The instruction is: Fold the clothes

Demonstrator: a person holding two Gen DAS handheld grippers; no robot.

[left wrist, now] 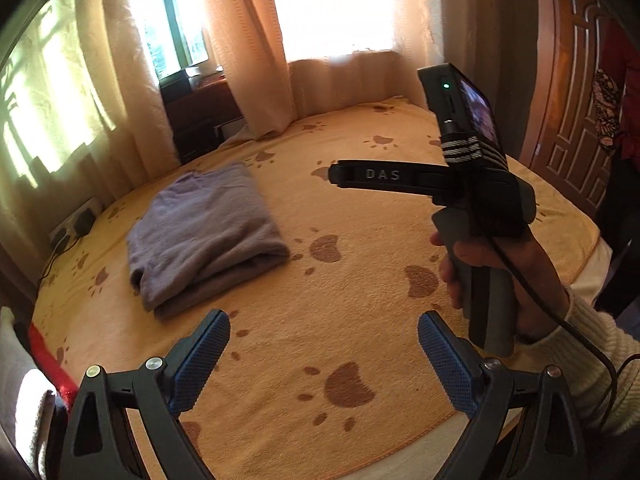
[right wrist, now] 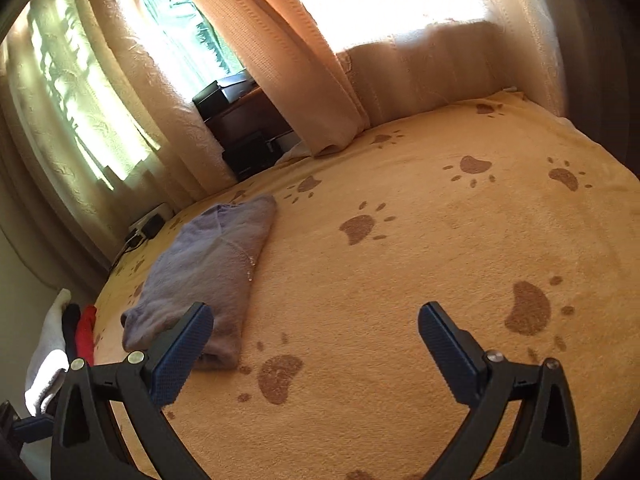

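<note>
- Nearest the lens, the left gripper (left wrist: pixel 324 354) stands wide apart and empty, its blue textured pads (left wrist: pixel 200 360) hovering over bare blanket.
- The right gripper (right wrist: pixel 316 344) is likewise spread wide with nothing between its jaws; seen from the left wrist, it is held by a hand (left wrist: pixel 496 276) in a cream knitted sleeve (left wrist: pixel 600 360), raised off the bed.
- Under both lies the orange fleece blanket with brown paw prints (left wrist: pixel 360 320), flat and clear enough to work on.
- Further on, to the left, the lilac-grey soft knitted garment (left wrist: pixel 204 236) rests already doubled into a neat rectangle, touching neither tool.
- My judgement: that piece looks finished, so the step in hand is fetching the next item. Keep both claws wide, leave the folded stack undisturbed, and reach toward the red, black and white cloths (right wrist: pixel 76 332) at the bed's left edge.
- Lay the new piece flat beside the stack, well apart from it, before pinching any edges.
- Beyond, pale curtains (left wrist: pixel 256 40) cover the bright window.
</note>
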